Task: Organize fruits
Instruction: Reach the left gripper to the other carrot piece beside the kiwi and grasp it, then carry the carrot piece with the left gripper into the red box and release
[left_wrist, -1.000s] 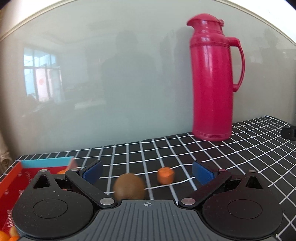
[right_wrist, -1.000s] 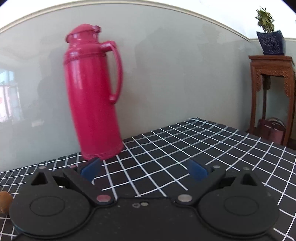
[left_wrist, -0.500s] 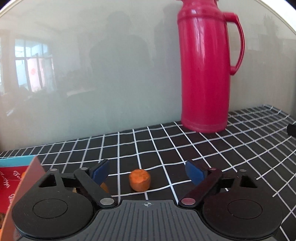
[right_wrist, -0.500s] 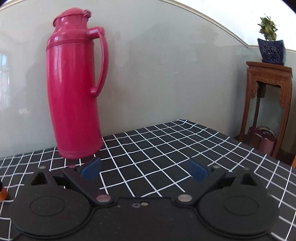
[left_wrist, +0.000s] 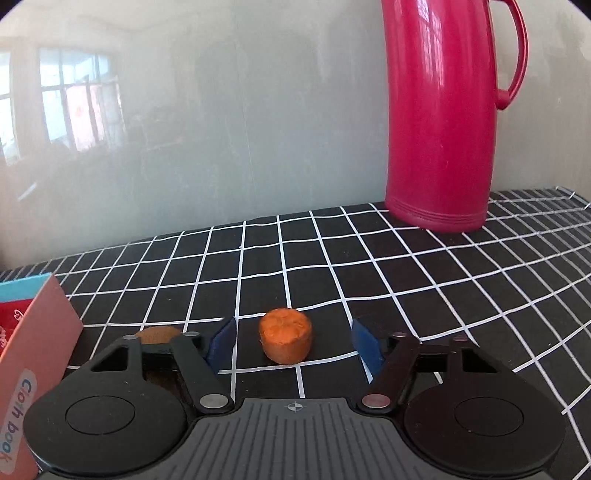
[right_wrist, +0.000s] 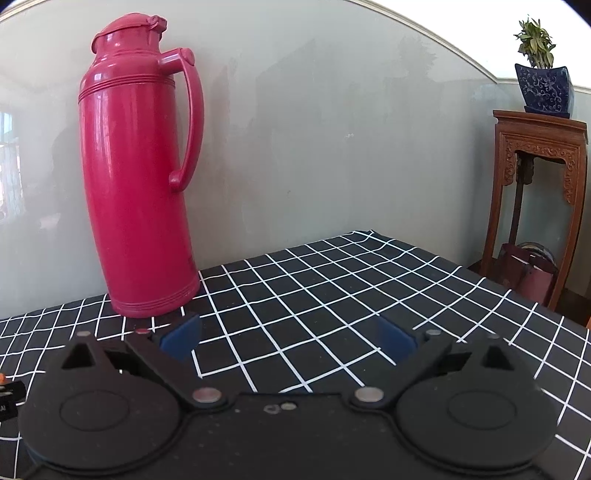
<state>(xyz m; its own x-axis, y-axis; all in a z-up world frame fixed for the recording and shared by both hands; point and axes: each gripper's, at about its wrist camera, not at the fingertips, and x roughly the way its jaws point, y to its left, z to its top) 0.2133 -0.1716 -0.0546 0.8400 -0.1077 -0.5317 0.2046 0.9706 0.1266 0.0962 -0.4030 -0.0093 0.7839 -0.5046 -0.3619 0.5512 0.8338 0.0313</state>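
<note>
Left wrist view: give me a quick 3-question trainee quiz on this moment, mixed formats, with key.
1. True or false: the left gripper has its fingers pressed on the orange fruit piece.
2. Multiple choice: what sits partly hidden behind the left finger linkage? A) a brown fruit B) a green apple C) a spoon
3. Fill in: the red thermos stands ____ on the checked tablecloth, against the wall.

Key
1. False: its jaws have just been closing, the piece lies between the fingers, with gaps on both sides.
2. A, the brown fruit.
3. upright
</note>
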